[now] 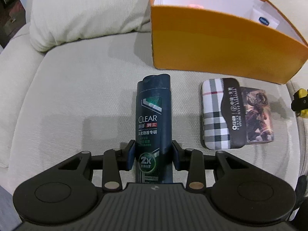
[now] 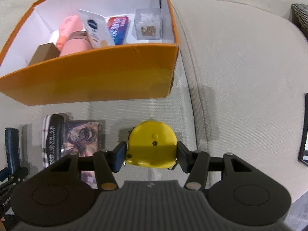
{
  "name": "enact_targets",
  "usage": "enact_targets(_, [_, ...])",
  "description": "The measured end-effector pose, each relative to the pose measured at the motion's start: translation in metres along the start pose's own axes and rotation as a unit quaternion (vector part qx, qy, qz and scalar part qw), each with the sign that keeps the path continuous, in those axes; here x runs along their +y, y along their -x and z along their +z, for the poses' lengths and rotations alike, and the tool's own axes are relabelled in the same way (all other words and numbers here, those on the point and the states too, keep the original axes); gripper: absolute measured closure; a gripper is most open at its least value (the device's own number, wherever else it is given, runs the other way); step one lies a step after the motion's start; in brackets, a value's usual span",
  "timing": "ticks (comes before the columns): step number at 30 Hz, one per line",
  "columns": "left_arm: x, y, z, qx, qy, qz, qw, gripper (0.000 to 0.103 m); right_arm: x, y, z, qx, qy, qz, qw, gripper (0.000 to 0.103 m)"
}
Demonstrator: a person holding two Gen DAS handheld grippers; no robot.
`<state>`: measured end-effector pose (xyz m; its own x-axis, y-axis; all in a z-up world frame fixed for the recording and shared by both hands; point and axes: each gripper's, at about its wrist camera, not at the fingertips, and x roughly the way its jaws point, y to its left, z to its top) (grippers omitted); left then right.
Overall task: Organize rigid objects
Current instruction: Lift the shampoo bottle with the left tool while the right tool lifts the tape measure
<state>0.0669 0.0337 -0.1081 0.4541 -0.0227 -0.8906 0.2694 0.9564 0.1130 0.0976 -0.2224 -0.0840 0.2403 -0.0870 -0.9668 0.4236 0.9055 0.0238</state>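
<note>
My left gripper (image 1: 153, 155) is shut on a dark blue CLEAR shampoo bottle (image 1: 154, 119), held above the sofa seat with its cap pointing toward the orange box (image 1: 211, 46). My right gripper (image 2: 151, 156) is shut on a yellow tape measure (image 2: 152, 144), held in front of the orange box (image 2: 92, 77). The box holds a pink bottle (image 2: 74, 38), a white carton (image 2: 96, 28), a blue-red tin (image 2: 118, 29), a clear cube (image 2: 148, 25) and a brown box (image 2: 45, 53). A plaid case (image 1: 215, 113) with a picture card (image 1: 258, 115) on it lies on the seat.
A cream cushion (image 1: 86, 11) rests at the back left of the sofa. The sofa seat (image 1: 77, 96) spreads left of the bottle. The sofa's armrest (image 2: 240, 67) rises right of the box. The plaid case and card (image 2: 77, 136) lie left of the tape measure.
</note>
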Motion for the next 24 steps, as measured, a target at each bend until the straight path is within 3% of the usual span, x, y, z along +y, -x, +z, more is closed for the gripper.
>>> enact_targets(11, [-0.008,0.045,0.001,-0.039,-0.018,0.002,0.9991,0.06,-0.002,0.033,-0.011,-0.027,0.024,0.005,0.999,0.046])
enact_targets(24, [-0.027,0.091,0.017,-0.098,-0.051,-0.001,0.9939,0.06,-0.003,0.084,-0.017,-0.072,0.033,0.05,0.996,0.046])
